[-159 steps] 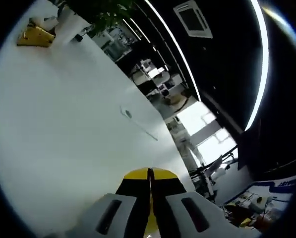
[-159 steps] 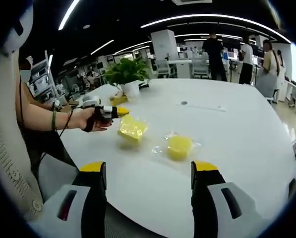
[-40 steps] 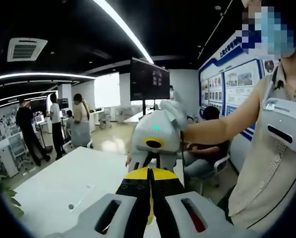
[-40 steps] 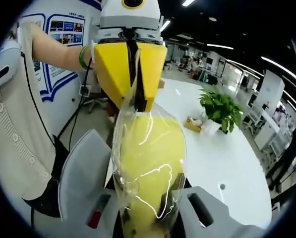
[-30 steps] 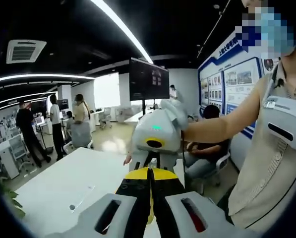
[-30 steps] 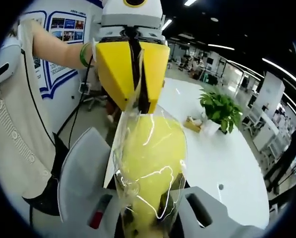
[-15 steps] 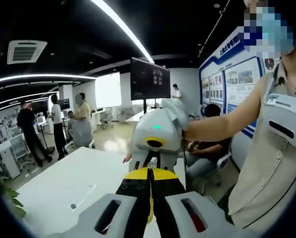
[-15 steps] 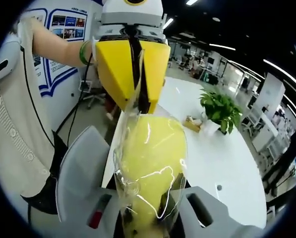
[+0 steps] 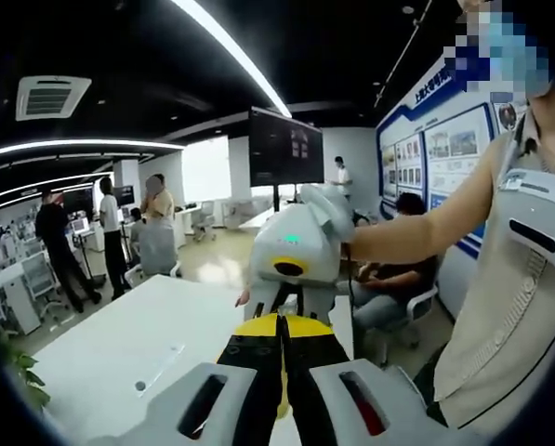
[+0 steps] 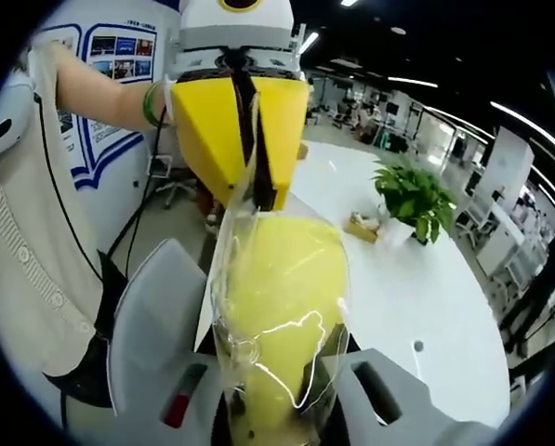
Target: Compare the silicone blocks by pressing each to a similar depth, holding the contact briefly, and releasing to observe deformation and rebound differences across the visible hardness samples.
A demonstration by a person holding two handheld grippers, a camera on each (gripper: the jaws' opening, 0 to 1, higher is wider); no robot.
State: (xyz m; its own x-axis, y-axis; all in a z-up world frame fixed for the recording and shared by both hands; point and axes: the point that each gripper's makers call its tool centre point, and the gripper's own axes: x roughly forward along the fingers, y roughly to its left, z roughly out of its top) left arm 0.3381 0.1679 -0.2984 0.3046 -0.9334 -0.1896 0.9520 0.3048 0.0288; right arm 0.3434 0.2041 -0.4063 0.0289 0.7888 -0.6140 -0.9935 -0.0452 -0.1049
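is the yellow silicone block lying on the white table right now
No, the plastic-wrapped yellow silicone block is held up off the white table between both grippers.

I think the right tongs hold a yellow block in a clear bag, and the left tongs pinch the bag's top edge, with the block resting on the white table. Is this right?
Not quite. In the right gripper view the yellow block in its clear bag is held up in the air, off the white table. The right tongs grip it; the left tongs pinch the top edge.
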